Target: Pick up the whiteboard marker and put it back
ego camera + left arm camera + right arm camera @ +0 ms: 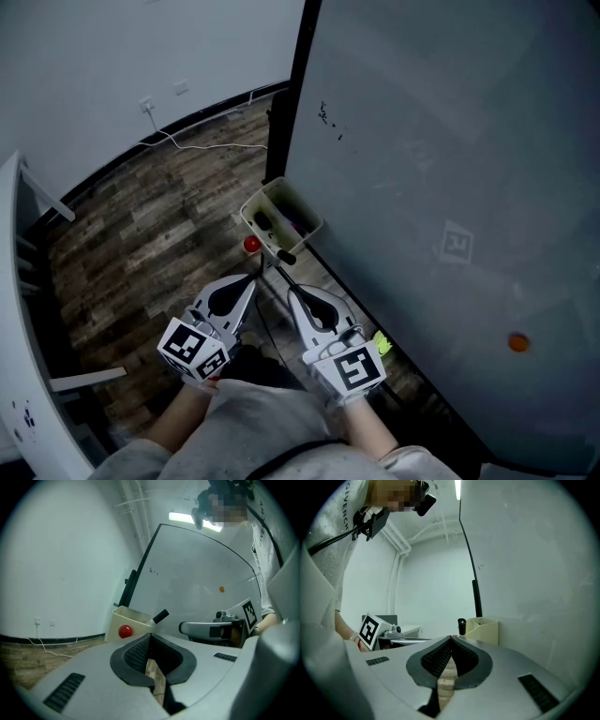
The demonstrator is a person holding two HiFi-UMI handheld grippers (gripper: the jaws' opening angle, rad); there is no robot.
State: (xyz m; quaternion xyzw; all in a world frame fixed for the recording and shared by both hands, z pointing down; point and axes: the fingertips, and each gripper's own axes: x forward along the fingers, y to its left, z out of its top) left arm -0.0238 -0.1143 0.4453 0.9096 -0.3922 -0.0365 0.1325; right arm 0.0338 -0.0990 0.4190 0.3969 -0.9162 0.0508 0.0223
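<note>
A whiteboard marker (284,255) with a black cap leans out of the cream holder box (302,208) at the whiteboard's lower edge. In the left gripper view the marker (160,616) pokes up at the box's (131,619) right side; in the right gripper view the marker's cap (461,626) stands left of the box (485,629). My left gripper (253,279) and right gripper (290,292) hover side by side just short of the box. Both are shut, tips touching, with nothing between them. The left gripper (150,635) and right gripper (451,638) point at the box.
The large whiteboard (441,187) fills the right, with an orange magnet (518,343) on it. A red round magnet (250,245) sticks to the box's side. A cable (202,145) lies on the wood floor; white furniture (19,309) stands at the left.
</note>
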